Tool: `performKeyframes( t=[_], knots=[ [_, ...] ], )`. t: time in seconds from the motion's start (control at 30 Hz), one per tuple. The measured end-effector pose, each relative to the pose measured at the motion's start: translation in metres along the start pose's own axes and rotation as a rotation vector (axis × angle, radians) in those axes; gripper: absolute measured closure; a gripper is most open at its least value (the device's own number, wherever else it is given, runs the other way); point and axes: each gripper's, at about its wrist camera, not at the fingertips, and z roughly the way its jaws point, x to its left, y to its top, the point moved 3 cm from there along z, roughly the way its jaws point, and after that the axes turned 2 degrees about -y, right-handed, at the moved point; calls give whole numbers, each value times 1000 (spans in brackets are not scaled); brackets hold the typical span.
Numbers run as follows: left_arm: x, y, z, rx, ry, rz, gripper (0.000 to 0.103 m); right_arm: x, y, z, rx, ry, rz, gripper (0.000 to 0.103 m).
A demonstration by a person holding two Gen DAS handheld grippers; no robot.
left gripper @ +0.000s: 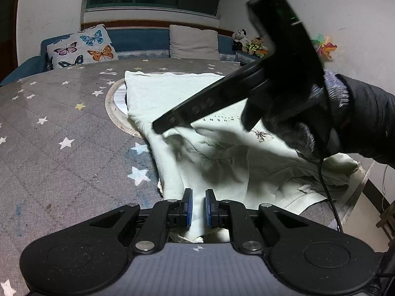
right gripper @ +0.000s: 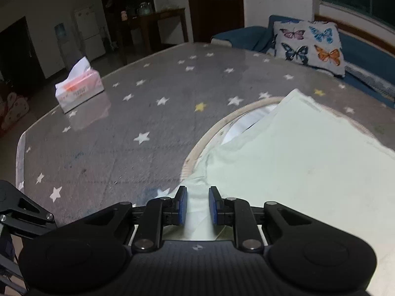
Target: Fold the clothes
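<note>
Pale T-shirt [left gripper: 212,113] sprawls on the starry worktop [left gripper: 61,123], partly folded, sleeves left. Left hand-held gripper [left gripper: 198,208] pinches its near edge; right hand-held gripper [right gripper: 197,206] seemingly clamps a fold too.

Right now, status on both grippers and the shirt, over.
Left gripper pinching shirt edge. Right gripper pinching a fold of it. Shirt pale, partly folded on star-print table. Tissue box well clear.
</note>
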Motion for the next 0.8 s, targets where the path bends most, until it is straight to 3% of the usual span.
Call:
performKeyframes(
  t=[0.23, 0.7, 0.8],
  knots=[
    [-2, 3, -2, -14, 15, 0, 91, -16, 0, -12, -9, 3, 55, 84],
    [2, 2, -7, -27, 9, -19, 91, -12, 14, 30, 35, 115, 51, 82],
    [3, 1, -7, -28, 5, -23, 91, -7, 15, 29, 30, 122, 30, 95]
  ],
)
